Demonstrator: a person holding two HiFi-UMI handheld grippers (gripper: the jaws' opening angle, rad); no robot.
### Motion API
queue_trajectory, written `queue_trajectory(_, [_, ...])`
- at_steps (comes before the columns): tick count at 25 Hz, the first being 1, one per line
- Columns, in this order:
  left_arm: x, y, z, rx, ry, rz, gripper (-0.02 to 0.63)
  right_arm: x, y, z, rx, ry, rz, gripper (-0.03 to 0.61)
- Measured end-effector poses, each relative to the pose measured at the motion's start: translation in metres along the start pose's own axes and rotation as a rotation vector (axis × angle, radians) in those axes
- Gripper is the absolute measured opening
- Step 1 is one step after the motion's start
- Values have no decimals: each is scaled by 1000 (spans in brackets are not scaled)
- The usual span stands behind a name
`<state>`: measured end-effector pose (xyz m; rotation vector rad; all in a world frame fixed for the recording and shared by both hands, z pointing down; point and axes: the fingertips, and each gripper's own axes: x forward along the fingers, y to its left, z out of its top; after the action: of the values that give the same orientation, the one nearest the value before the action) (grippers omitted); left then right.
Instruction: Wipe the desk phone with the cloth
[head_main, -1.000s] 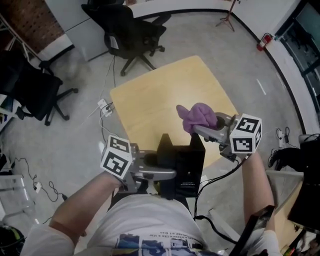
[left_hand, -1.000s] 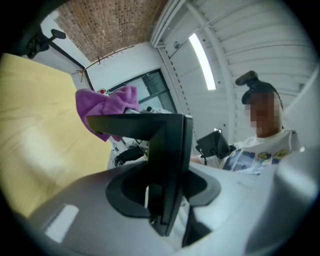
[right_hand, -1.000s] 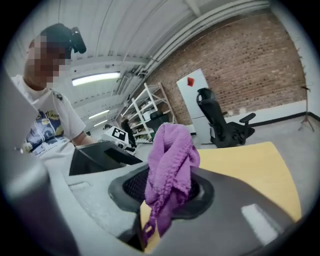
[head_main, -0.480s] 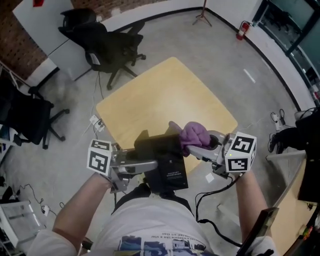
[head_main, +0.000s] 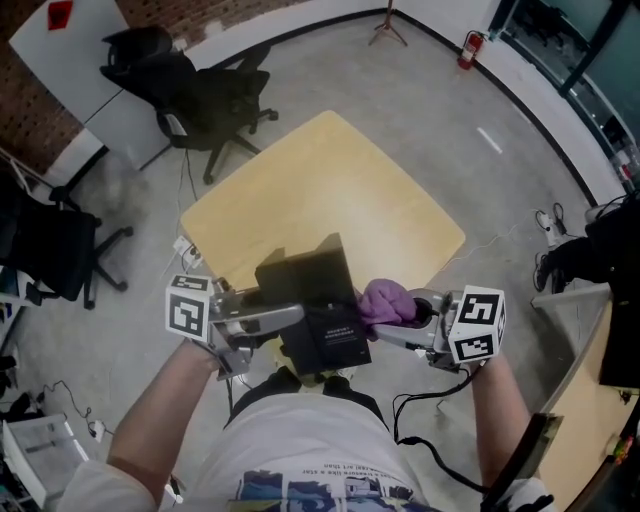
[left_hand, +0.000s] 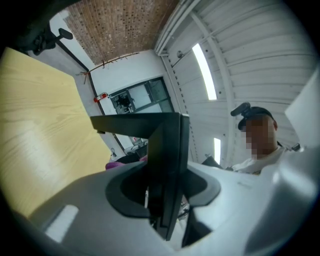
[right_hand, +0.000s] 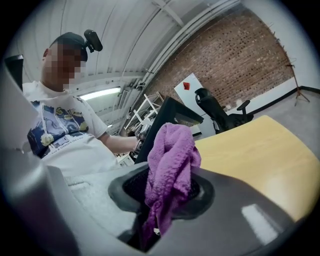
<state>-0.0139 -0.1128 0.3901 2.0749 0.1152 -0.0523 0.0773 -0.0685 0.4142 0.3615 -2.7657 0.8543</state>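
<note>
While clamped edge-on in left gripper (head_main: 288, 318), tilted over near corner of yellow table (head_main: 330, 190): black desk phone (head_main: 315, 305), flat side with pale label turned up toward head camera. Unclear whether any part rests on the wood. In left gripper view, phone (left_hand: 167, 150) as thin dark slab standing between both pads, pads tight on either face. Left gripper reaching in from left of head view, roughly level across the body.

Against phone's right edge: purple cloth (head_main: 385, 303), bunched into a lump. Lower end pinched in right gripper (head_main: 400, 325), jaws clenched on the fabric. Bulk of cloth (right_hand: 170, 160) spilling up and forward past the pads. Right gripper angled in from right of head view, tipped slightly down, marker cube (head_main: 475, 325) trailing behind it.

Further out: black office chair (head_main: 200, 90) past far-left side of table, second dark chair (head_main: 50, 240) at left edge of head view. Grey floor all round. Red fire extinguisher (head_main: 470, 48) by far wall. Brick wall (right_hand: 235, 55) behind table in right gripper view.
</note>
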Motion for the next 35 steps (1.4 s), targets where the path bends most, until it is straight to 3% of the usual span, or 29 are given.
queue_trajectory(4, [2, -2, 3, -3, -1, -9, 181, -8, 3, -7, 17, 5, 15, 103])
queue_trajectory(9, [13, -6, -4, -6, 28, -30, 181, -6, -14, 28, -11, -78, -26, 103])
queue_trajectory(13, [20, -9, -12, -15, 39, -47, 181, -1, -23, 45, 11, -128, 2, 103])
queue_trajectory(20, [15, -6, -10, -23, -2, -30, 181, 2, -13, 22, 24, -88, 58, 103])
queue_trajectory(29, [2, 5, 11, -30, -63, 20, 181, -6, 7, -31, 25, 4, -48, 103])
queue_trajectory(35, [3, 10, 16, -29, -90, 36, 181, -10, 19, -63, 39, 16, -176, 103])
